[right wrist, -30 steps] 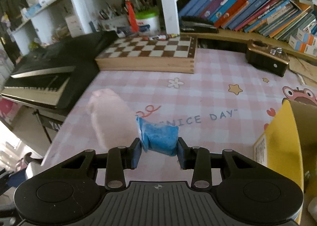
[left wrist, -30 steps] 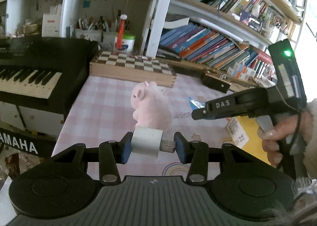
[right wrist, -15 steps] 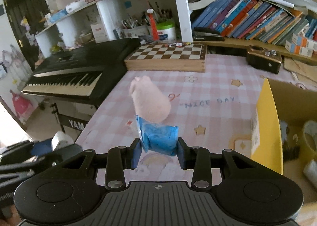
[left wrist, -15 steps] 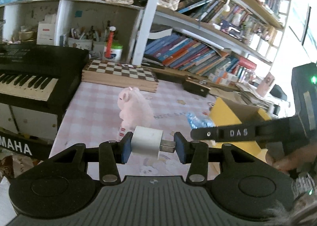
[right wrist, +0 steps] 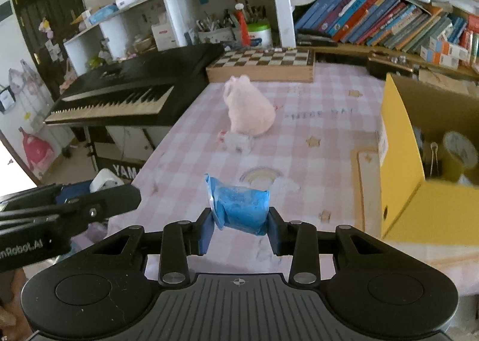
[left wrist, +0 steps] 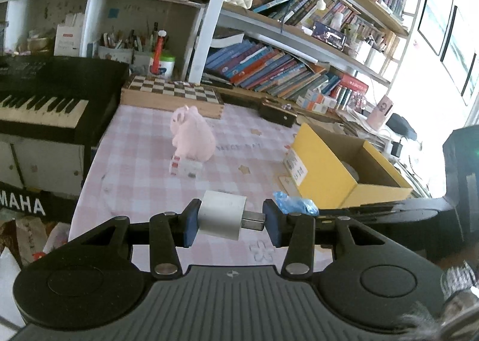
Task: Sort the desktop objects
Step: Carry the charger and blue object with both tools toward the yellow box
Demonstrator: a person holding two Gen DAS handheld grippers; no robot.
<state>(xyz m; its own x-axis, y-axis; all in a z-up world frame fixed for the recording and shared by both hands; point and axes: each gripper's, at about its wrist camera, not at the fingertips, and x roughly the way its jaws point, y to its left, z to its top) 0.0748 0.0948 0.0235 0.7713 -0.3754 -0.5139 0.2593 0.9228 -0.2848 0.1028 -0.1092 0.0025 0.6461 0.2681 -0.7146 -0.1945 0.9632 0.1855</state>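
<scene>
Here the left gripper (left wrist: 230,222) clamps a white USB charger plug (left wrist: 222,218) above the pink checked tablecloth (left wrist: 143,167). The right gripper (right wrist: 241,228) pinches a blue packet (right wrist: 241,211). Only the right view looks into the yellow box (right wrist: 401,161), showing tape rolls (right wrist: 459,151).

The plush toy (left wrist: 193,136) sits on the table (left wrist: 143,185), chessboard (left wrist: 172,92) behind, box (left wrist: 326,173) to its right.

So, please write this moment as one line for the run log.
left hand-held gripper: shut on white charger | right hand-held gripper: shut on blue packet | yellow box: open, at right | pink plush: on table
</scene>
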